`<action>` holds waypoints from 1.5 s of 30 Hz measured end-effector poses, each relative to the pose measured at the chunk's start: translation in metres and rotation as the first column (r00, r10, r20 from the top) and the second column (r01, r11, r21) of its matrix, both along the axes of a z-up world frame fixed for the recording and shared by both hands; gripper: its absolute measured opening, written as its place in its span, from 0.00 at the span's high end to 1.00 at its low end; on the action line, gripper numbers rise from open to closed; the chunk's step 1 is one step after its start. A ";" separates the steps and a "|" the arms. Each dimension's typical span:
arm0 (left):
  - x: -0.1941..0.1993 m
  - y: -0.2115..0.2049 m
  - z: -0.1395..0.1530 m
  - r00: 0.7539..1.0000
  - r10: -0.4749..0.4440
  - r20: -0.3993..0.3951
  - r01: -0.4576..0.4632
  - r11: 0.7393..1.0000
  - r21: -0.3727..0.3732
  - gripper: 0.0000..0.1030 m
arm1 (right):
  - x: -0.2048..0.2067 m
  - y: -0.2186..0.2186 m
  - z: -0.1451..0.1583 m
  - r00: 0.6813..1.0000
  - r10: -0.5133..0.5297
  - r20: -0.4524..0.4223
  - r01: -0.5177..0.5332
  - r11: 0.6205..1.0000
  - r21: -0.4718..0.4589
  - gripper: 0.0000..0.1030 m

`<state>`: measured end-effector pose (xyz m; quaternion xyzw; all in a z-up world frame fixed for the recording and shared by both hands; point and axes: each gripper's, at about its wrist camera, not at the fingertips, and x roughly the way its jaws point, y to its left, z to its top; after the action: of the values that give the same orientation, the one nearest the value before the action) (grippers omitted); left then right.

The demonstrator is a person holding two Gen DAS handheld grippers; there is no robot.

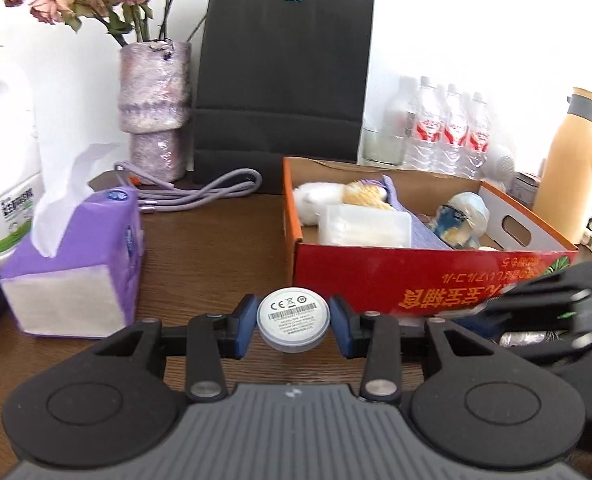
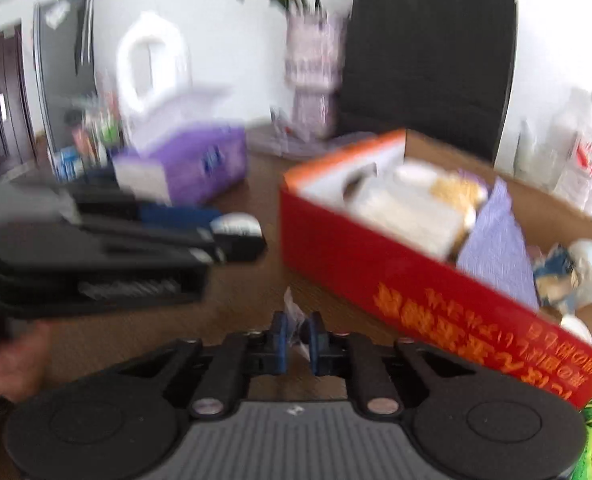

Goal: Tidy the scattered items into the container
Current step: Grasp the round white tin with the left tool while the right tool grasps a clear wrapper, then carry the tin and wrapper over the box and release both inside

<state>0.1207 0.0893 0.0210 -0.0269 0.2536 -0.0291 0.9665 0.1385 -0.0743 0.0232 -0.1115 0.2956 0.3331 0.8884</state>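
My left gripper (image 1: 293, 322) clamps a round white device (image 1: 293, 316). My right gripper (image 2: 296, 338) pinches a crinkly clear wrapper (image 2: 293, 314) beside the red cardboard box (image 2: 416, 280).

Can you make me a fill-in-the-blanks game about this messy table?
1. The left tool holds a small ____ white puck.
2. The tissue pack is coloured ____.
3. The dried flowers stand in a ____.
4. The cardboard box has a ____ front side.

Missing words: round, purple, vase, red
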 end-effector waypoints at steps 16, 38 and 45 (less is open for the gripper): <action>-0.101 -0.098 0.027 0.986 -0.049 0.161 0.027 0.991 0.134 0.61 | -0.126 -0.127 0.023 0.901 -0.397 0.176 0.370 0.913 0.170 0.90; -0.175 -0.125 0.018 0.982 0.022 0.189 -0.052 0.987 0.153 0.60 | -0.203 -0.144 0.020 0.873 -0.424 0.242 0.362 0.894 0.264 0.90; -0.113 -0.129 0.070 0.930 -0.019 0.367 -0.048 0.984 0.173 0.60 | -0.148 -0.152 0.065 0.813 -0.462 0.354 0.365 0.878 0.309 0.90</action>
<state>0.0076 -0.0400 0.0909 0.0643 0.0700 -0.0036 0.9955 -0.0092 -0.2263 0.0881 -0.0107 0.0763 0.1304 0.9885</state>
